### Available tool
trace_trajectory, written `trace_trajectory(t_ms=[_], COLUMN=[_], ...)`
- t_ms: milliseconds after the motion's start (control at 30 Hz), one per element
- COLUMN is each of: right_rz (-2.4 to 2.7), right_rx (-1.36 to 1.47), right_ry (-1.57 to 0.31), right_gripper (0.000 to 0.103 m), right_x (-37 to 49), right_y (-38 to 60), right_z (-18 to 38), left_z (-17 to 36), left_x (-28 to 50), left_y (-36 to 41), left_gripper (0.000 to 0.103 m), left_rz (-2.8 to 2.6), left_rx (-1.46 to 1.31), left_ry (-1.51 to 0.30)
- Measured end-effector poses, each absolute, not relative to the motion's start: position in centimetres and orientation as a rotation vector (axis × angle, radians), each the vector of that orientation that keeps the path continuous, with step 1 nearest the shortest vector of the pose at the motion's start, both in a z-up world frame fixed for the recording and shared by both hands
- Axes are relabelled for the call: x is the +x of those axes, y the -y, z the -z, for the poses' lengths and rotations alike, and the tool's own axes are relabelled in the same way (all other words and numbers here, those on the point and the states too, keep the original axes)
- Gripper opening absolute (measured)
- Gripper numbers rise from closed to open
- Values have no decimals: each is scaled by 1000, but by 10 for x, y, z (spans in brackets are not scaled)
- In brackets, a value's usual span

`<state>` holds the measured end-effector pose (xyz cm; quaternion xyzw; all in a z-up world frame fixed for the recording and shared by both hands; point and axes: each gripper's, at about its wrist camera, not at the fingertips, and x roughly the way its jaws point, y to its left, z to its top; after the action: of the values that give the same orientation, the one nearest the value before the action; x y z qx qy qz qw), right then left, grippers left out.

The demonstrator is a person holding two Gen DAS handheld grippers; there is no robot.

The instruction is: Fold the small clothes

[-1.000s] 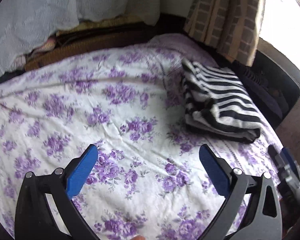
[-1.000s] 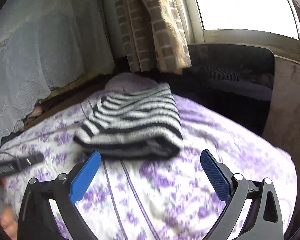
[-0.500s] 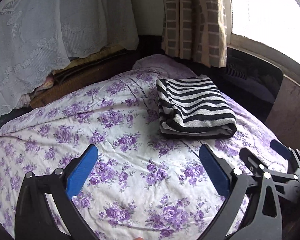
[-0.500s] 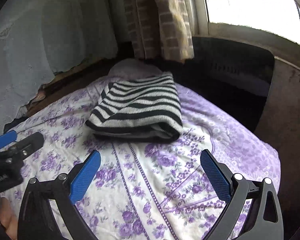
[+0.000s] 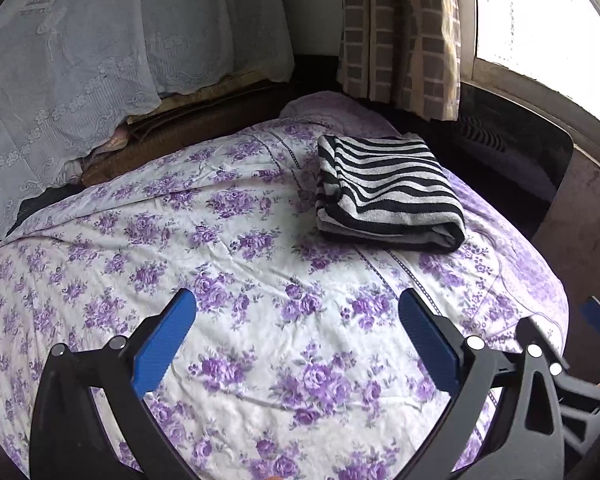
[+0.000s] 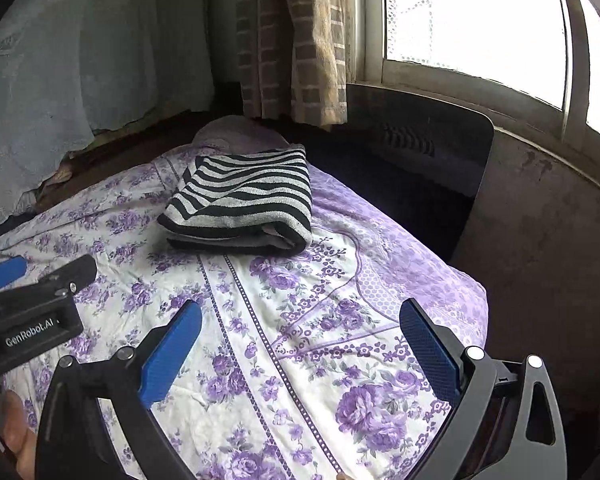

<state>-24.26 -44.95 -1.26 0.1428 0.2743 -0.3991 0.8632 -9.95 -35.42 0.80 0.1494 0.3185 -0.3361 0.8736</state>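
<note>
Left wrist view: black-and-grey striped knit garment (image 5: 388, 192) is lying folded at bed's (image 5: 236, 272) far-right corner; left gripper (image 5: 296, 322) & right gripper (image 6: 300, 328) are hovering empty, jaws wide. Fold looks done, imo; next calls for fresh item.

Folded garment (image 5: 384, 192) on bedsheet (image 5: 220, 264) (far right part), curtain (image 5: 400, 32) behind it, window (image 6: 472, 16) far right

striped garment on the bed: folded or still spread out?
Folded. The striped garment lies as a compact stacked rectangle on the floral bedspread, layered edges visible; both grippers open, clear of it.
</note>
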Motion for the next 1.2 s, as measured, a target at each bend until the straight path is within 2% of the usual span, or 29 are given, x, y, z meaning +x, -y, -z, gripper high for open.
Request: trace_trajectory(t_ms=[200,700,1200], right_rz=[740,701,699], right_rx=[397,275,296], right_ry=[-469,-457,-448], right_gripper=[100,100,100], right_x=[-279,-290,-297], right_y=[440,393,394], right_z=[-7,-14,-13], left_z=[-11,-28,-22], left_x=[-120,-154,-158], left_y=[332,309,311], left_gripper=[99,99,99], left_rz=[715,701,712], left_rx=[288,287,301], left_ry=[-625,-528,-551])
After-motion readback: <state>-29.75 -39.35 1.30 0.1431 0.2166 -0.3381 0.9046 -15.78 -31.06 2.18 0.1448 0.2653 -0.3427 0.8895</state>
